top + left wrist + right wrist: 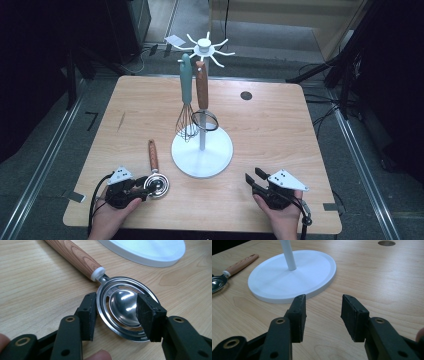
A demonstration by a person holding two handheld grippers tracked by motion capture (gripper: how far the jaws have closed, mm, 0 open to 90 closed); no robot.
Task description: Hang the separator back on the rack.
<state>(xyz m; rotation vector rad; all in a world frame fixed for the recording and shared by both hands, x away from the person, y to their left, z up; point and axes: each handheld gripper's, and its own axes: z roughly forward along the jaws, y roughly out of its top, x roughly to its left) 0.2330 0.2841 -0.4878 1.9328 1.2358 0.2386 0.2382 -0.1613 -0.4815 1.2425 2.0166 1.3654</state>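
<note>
A metal slotted spoon-like utensil (pixel 157 184) with a wooden handle (pixel 75 257) lies flat on the table at the front left. My left gripper (pixel 117 312) straddles its round steel head (pixel 120 302): one pad stands just beside the rim and the other over the bowl, and neither presses on it. My right gripper (pixel 323 312) rests open at the front right (pixel 254 176) with bare table between its jaws. The utensil's handle (pixel 239 265) also shows far left in the right gripper view.
A white hanging stand (pixel 202 152) with a round base (pixel 292 277) stands mid-table. On its hooks hang a teal-handled whisk (pixel 186 120) and a brown-handled ring utensil (pixel 202 85). A dark hole (pixel 246 95) marks the table's far side.
</note>
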